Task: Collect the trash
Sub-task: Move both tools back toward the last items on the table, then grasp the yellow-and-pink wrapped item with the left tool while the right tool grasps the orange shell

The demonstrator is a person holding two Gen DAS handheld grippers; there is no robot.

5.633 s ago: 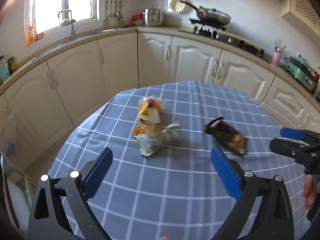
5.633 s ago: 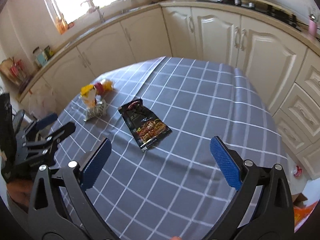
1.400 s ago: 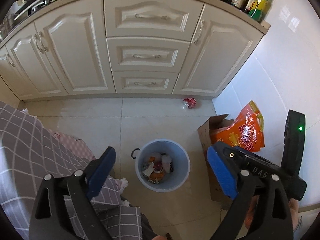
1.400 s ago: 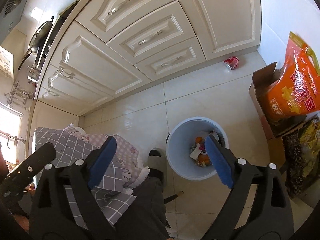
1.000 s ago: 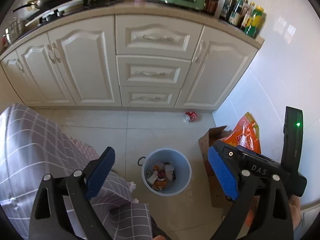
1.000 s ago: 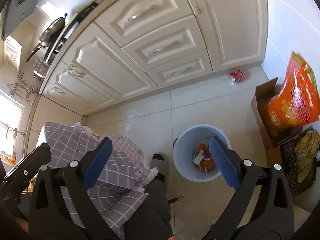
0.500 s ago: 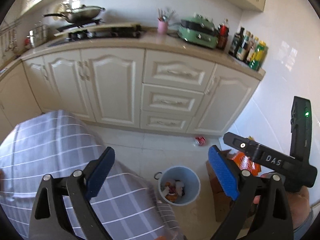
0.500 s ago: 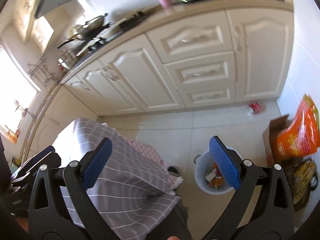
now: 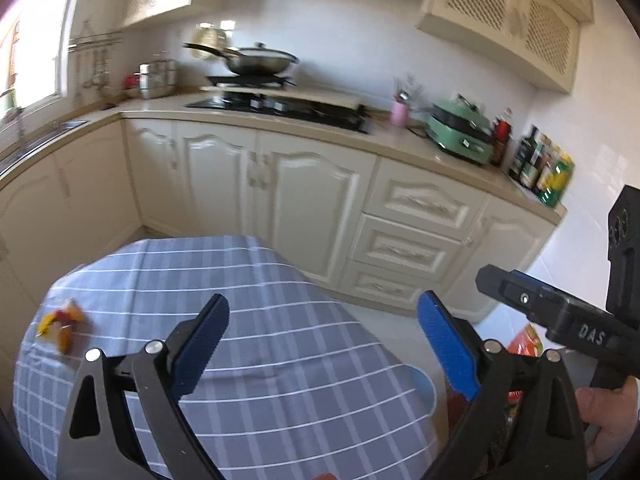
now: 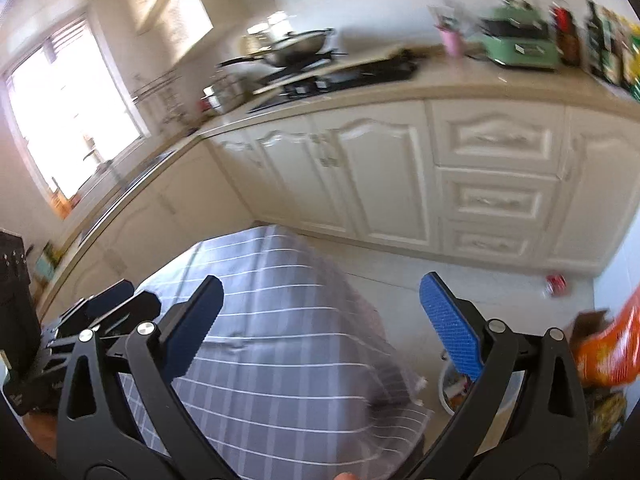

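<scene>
My left gripper (image 9: 324,344) is open and empty above the grey checked tablecloth (image 9: 280,360). A yellow and red wrapper (image 9: 60,326) lies at the table's far left edge in the left wrist view. My right gripper (image 10: 320,320) is open and empty, over the table's right end. The light blue bin (image 10: 450,388) with trash inside stands on the floor beside the table, partly behind the right finger; its rim also shows in the left wrist view (image 9: 424,388). The right gripper's body shows at the right of the left wrist view (image 9: 560,320).
Cream kitchen cabinets (image 9: 320,200) and a counter with a stove and pan (image 9: 256,60) run behind the table. A cardboard box with an orange bag (image 10: 604,348) stands right of the bin. A red crushed can (image 10: 556,282) lies on the floor by the cabinets.
Both grippers have swung up and away from the bin toward the table. The tablecloth now fills the lower view and the wrapper on it has come into sight.
</scene>
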